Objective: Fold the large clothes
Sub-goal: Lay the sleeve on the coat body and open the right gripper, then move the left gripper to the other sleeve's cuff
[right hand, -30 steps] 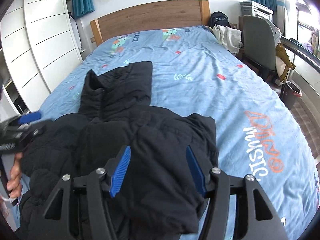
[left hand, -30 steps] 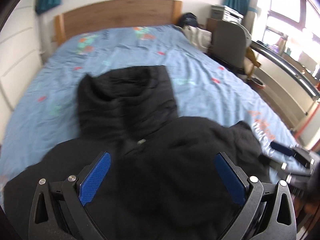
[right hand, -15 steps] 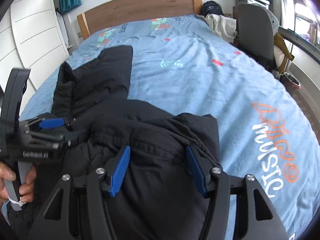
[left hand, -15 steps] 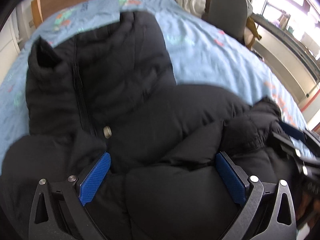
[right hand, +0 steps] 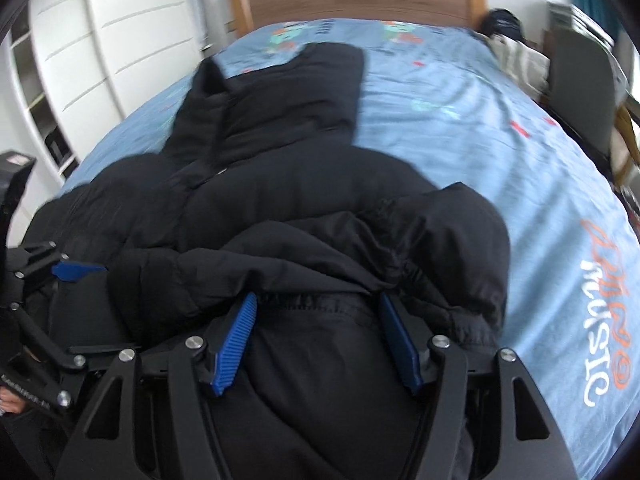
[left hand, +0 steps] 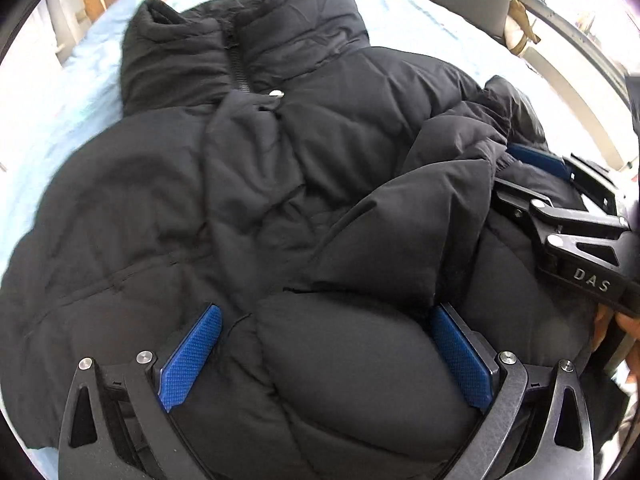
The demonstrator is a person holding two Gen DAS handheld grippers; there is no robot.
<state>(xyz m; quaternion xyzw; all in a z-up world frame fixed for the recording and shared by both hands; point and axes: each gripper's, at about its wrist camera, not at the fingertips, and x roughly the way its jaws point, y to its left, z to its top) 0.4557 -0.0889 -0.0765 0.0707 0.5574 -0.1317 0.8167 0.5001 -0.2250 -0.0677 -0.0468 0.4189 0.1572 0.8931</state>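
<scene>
A black puffer jacket [left hand: 280, 184] lies front up on the blue bed, collar pointing to the headboard; it also shows in the right wrist view [right hand: 304, 208]. My left gripper [left hand: 324, 344] is open, its blue pads either side of a puffy bulge at the jacket's near edge. My right gripper [right hand: 318, 320] is open, its jaws straddling a folded-over sleeve and hem at the jacket's right side. Each gripper shows in the other's view: the right one [left hand: 568, 216] at the right, the left one [right hand: 52, 280] at the left.
The bed [right hand: 500, 128] has a blue printed cover and a wooden headboard [right hand: 360, 0]. A grey chair [right hand: 580, 76] with clothes stands on the right. White wardrobe doors [right hand: 100, 40] line the left wall.
Both grippers have moved down and forward onto the jacket, which now fills most of each view. The jaws of both stay open.
</scene>
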